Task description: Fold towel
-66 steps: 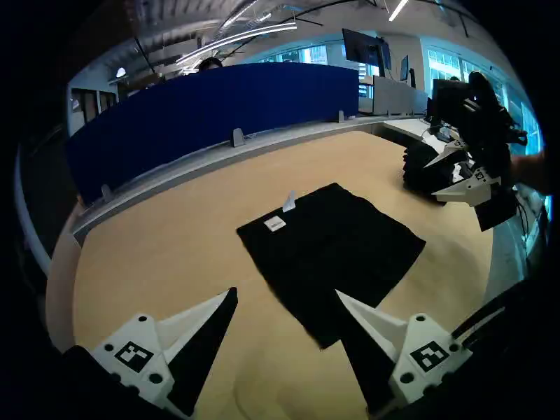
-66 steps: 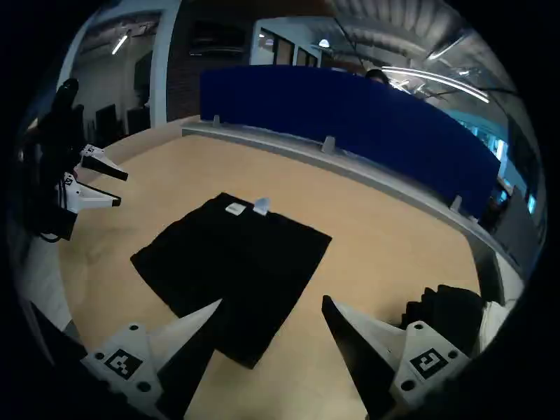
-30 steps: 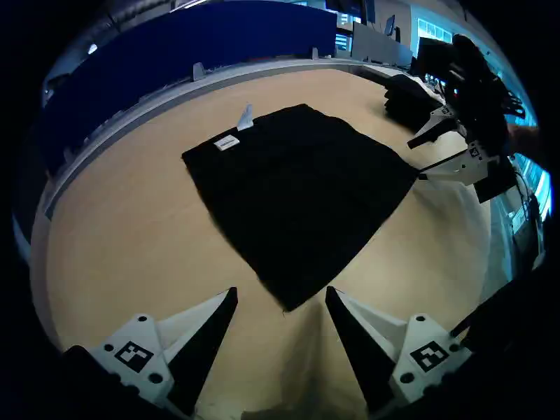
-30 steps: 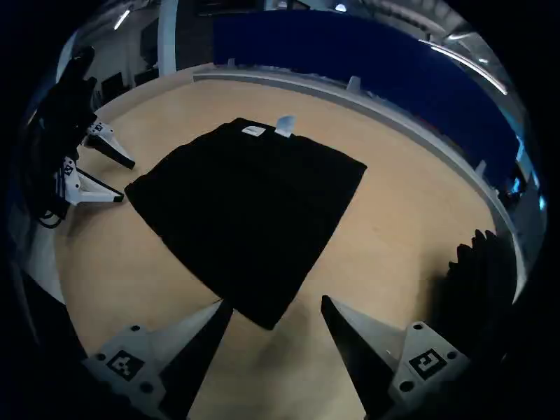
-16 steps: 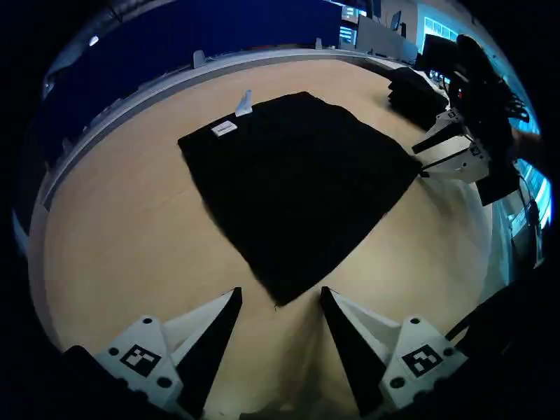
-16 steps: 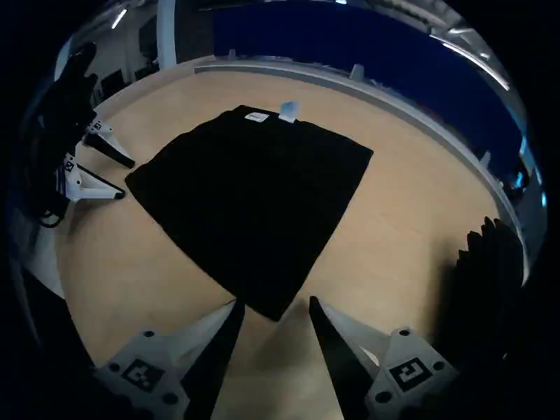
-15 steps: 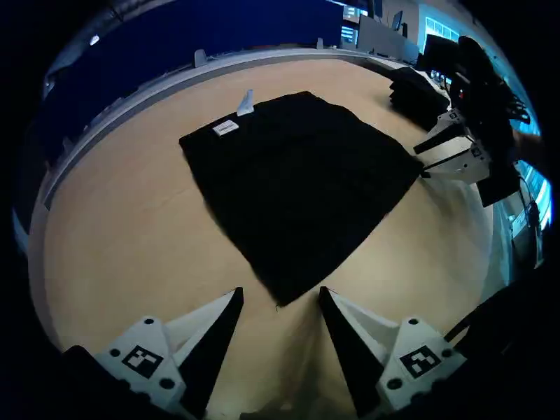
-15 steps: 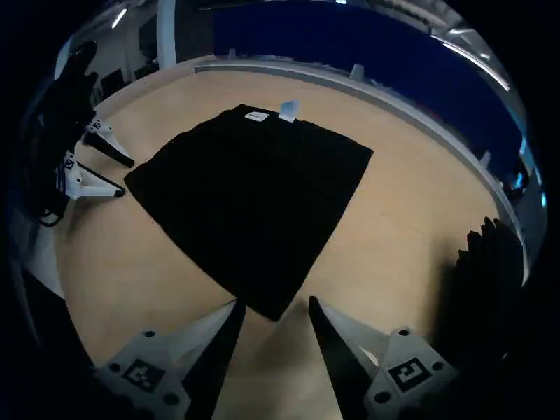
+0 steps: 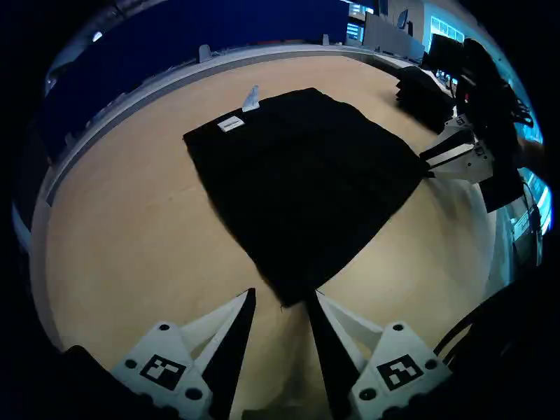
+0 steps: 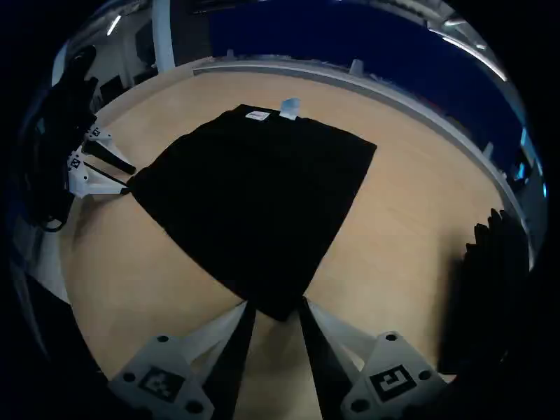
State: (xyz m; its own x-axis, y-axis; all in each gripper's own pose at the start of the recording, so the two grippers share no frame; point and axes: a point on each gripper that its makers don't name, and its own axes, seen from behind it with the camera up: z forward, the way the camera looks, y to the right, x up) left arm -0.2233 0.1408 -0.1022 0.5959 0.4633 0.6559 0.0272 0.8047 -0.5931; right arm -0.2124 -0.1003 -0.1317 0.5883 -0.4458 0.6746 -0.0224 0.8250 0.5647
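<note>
Left gripper view: a black towel (image 9: pixel 301 175) lies spread flat on a pale wooden surface (image 9: pixel 126 231), one corner pointing toward the camera and a small white tag (image 9: pixel 230 124) at its far edge. The left gripper (image 9: pixel 280 301) sits low over that near corner. Its fingers stand a narrow gap apart with the corner's tip between them, and bare wood shows beside one finger, so the cloth is not pinched. At the towel's right-hand corner the right gripper (image 9: pixel 425 166) points in, fingertips just beside the cloth. A pile of dark folded cloths (image 9: pixel 423 94) rests farther back. Right gripper view: the towel (image 10: pixel 259 189) lies flat, another corner reaching the right gripper (image 10: pixel 276 308). Its fingers are drawn close and the corner spans the gap between them, but whether they press on it cannot be told. The left gripper (image 10: pixel 131 180) shows at the far left corner, tips touching or nearly touching the fabric. Judging from this, the step in hand is taking hold of two neighbouring corners before the first fold. The next move calls for both pairs of fingers to squeeze firmly on the cloth, then lift together and carry that edge over to the tagged edge.
</note>
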